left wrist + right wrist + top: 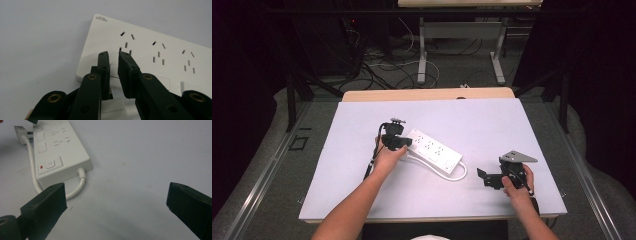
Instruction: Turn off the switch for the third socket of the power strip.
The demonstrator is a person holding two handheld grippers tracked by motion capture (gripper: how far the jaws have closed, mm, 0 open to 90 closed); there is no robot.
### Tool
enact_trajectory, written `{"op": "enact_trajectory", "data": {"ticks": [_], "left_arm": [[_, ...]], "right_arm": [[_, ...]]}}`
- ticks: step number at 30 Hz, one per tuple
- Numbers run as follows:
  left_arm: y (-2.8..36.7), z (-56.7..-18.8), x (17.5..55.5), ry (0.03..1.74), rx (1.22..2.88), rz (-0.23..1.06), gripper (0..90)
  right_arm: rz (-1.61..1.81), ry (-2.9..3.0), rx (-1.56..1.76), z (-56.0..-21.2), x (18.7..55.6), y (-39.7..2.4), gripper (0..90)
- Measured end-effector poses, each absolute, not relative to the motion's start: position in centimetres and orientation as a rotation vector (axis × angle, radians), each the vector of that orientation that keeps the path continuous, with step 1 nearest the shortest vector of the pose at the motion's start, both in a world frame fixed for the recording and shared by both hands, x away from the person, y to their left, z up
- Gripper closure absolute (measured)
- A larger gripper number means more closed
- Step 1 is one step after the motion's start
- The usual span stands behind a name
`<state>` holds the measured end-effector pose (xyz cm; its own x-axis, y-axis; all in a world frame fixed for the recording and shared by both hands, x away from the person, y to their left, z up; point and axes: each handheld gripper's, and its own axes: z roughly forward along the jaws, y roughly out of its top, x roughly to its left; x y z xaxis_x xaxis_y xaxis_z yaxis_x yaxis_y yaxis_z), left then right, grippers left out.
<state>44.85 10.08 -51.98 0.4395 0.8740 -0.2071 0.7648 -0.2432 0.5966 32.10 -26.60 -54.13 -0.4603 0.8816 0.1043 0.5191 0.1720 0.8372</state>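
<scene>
Black jaws of the left gripper [113,56] stand slightly parted, grasping nothing, above the white power strip [432,150] lying mid-desk. Right gripper [492,177] rests released nearby. Pushing down off-centre could skid the strip sideways.

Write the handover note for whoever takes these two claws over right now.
Left claw: jaws a narrow gap apart, nothing between them, poised over the near edge of the white power strip at its end away from the switch.
Right claw: wide open, holding nothing, apart from the strip on the white mat.
Strip lies flat mid-mat; its white cable loops along the near side to a white plug under the left claw.
Done: nothing visibly plugged in.
Left: probably gripping that plug.
</scene>
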Motion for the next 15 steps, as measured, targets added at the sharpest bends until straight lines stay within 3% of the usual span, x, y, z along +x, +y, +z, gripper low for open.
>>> {"op": "enact_trajectory", "data": {"ticks": [15], "left_arm": [[10.23,-51.14,44.15,1.36,2.03,0.185,66.9]], "right_arm": [[1.207,2.047,1.33,-54.15,32.11,-26.53,2.3]]}}
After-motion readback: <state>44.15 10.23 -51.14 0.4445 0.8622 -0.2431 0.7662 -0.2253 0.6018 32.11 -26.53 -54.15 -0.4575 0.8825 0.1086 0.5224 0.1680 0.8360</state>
